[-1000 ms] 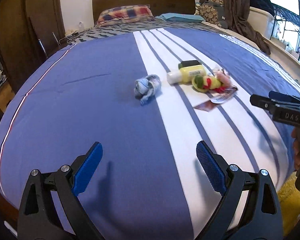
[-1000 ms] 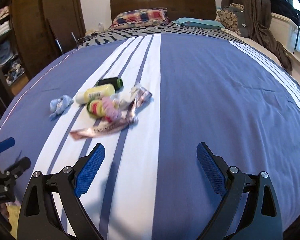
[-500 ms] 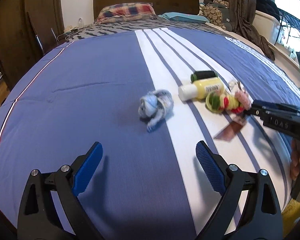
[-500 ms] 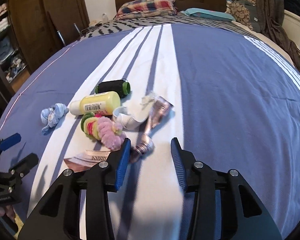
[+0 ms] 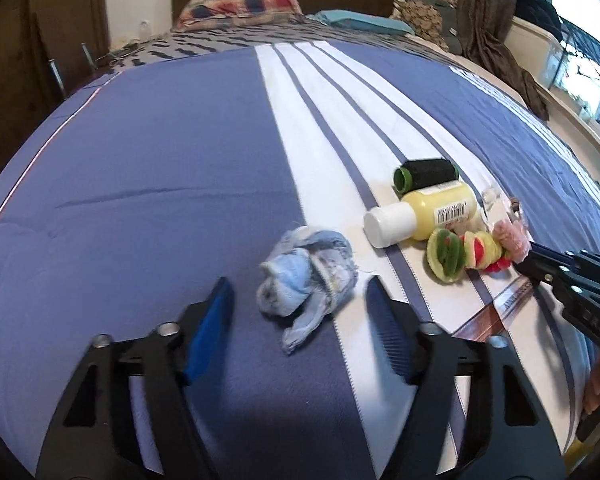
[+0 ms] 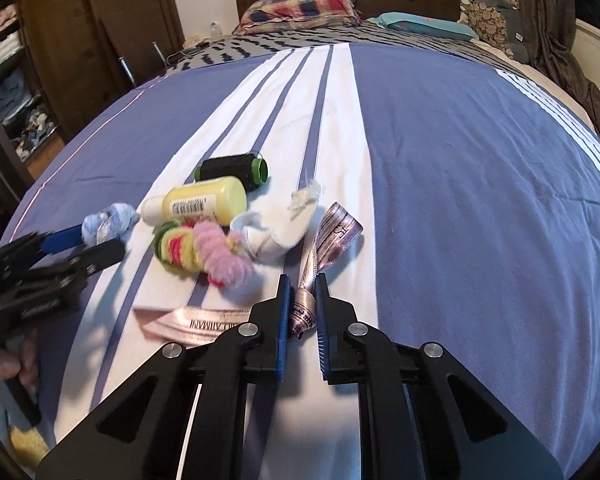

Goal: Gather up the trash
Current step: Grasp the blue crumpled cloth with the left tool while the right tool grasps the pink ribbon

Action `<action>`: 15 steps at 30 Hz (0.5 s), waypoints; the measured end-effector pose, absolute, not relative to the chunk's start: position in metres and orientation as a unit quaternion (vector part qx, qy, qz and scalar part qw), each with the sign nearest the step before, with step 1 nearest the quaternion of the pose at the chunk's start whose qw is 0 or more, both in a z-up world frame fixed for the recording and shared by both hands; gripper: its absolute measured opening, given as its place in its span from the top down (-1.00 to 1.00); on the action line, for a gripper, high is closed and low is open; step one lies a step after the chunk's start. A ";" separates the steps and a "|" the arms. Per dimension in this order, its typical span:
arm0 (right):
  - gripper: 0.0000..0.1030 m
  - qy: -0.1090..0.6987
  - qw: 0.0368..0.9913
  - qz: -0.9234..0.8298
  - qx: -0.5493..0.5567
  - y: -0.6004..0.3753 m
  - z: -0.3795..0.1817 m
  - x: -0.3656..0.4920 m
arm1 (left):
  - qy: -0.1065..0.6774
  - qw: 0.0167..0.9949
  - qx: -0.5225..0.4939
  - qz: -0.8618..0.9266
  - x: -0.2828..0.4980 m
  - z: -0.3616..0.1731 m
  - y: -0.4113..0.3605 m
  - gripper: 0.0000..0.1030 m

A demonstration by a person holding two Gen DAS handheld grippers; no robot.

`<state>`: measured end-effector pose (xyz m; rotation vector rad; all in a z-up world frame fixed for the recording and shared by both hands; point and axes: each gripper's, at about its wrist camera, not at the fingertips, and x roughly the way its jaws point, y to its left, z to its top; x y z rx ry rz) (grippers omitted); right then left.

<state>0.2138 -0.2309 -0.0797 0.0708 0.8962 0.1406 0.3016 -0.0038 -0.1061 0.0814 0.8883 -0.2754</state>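
two soft scraps, one per gripper

your right gripper is closing on the crinkly foil wrapper on the white stripe: light, slippery, pinch its twisted neck. your left gripper is closing around the limp blue rag, pads not yet touching. the wrapper's lower end hides between the jaws

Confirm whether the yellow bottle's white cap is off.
No: the white cap sits on the yellow bottle, which lies on the bedspread.
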 end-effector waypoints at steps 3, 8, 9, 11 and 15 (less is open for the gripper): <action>0.75 0.431 0.899 0.070 0.037 -0.237 -0.078 0.202 | 0.424 0.894 0.040 -0.139 0.298 -0.104 -0.006 0.37; 0.76 0.425 0.901 0.078 0.037 -0.243 -0.074 0.170 | 0.422 0.893 0.041 -0.150 0.274 -0.105 -0.011 0.46; 0.76 0.424 0.902 0.080 0.034 -0.242 -0.073 0.161 | 0.419 0.894 0.041 -0.153 0.263 -0.105 -0.012 0.47; 0.76 0.422 0.902 0.082 0.032 -0.242 -0.072 0.149 | 0.416 0.895 0.041 -0.156 0.245 -0.106 -0.014 0.48; 0.76 0.421 0.902 0.091 0.040 -0.244 -0.071 0.122 | 0.409 0.897 0.043 -0.161 0.203 -0.105 -0.017 0.49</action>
